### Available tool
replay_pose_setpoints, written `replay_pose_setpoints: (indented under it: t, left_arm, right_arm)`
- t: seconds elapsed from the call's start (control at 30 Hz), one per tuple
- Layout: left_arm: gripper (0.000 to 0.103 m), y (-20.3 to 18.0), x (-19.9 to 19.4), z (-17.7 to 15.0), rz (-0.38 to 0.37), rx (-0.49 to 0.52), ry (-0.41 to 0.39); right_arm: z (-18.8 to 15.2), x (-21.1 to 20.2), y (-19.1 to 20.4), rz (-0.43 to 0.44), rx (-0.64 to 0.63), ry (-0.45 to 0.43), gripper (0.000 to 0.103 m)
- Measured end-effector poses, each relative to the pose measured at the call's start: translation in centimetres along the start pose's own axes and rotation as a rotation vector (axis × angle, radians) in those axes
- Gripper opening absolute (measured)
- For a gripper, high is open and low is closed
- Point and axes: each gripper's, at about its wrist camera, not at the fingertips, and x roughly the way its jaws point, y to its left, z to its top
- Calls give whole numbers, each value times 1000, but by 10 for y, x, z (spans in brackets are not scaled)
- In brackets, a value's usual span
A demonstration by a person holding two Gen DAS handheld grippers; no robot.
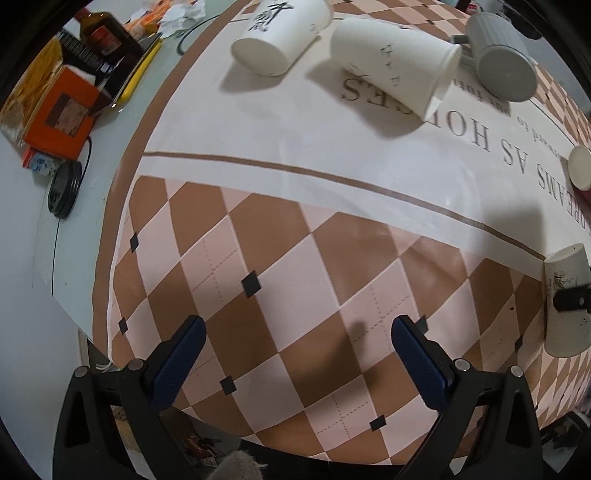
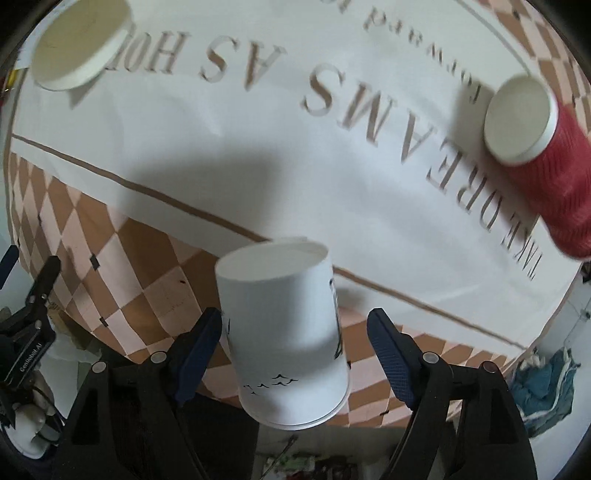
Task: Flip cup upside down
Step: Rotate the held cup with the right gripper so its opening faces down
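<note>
inverted cup (image 2: pixel 288 332) between parted fingers (image 2: pixel 201 347), mat edge

A checkered, lettered tablecloth (image 1: pixel 280 236) carries paper cups (image 1: pixel 280 33) and a grey mug (image 1: pixel 502 55).

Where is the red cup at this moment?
In the right wrist view the red cup stands upside down at the far right of the tablecloth, beside the "DREAMS" lettering, beyond the white bird-print cup between the right gripper's fingers.

White bird-printed paper cup (image 2: pixel 286 328), inverted, on checkered cloth (image 2: pixel 155 273)
</note>
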Motion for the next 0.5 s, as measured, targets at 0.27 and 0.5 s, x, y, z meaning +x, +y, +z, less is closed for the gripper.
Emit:
replay_pose_setpoints:
  t: [0.27, 0.5]
  left_arm:
    - [102, -11, -3, 13, -45, 28, -40]
    - [103, -34, 4, 46, -119, 88, -78]
  right_arm:
    - [-1, -43, 13, 63, 18, -208, 60]
    - [-8, -101, 3, 119, 161, -667, 61]
